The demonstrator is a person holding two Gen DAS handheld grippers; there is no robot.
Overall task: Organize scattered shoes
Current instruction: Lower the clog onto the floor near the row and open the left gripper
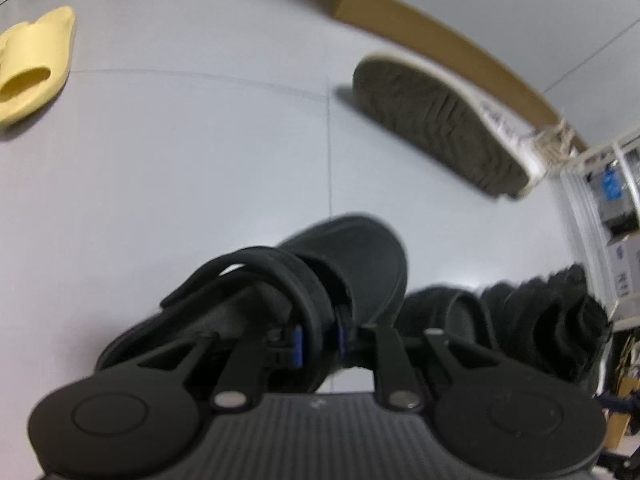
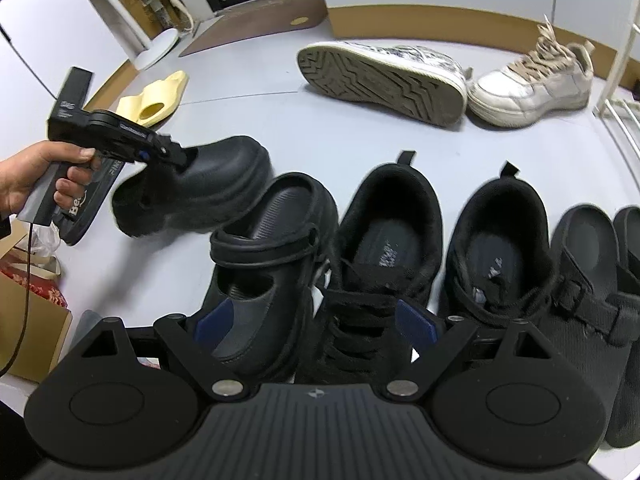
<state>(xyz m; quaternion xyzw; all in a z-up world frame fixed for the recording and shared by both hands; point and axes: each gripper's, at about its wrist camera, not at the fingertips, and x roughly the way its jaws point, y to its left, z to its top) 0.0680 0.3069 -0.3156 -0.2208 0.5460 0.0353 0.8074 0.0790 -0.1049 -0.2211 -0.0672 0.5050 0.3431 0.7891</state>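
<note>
The left gripper gripped a black clog's strap over the grey floor; the right gripper hung open.

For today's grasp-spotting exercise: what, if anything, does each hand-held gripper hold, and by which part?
The left hand-held gripper holds the black clog by its strap. The right hand-held gripper holds nothing.

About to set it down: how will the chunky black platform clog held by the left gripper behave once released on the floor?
The chunky black platform clog hangs tilted from a strap pinched by the left gripper, so it may swing. Its thick, flat sole should probably let it settle upright rather than roll. The moulded upper looks stiff, unlikely to flop, though it could nudge the matching black strap clog beside it.
</note>
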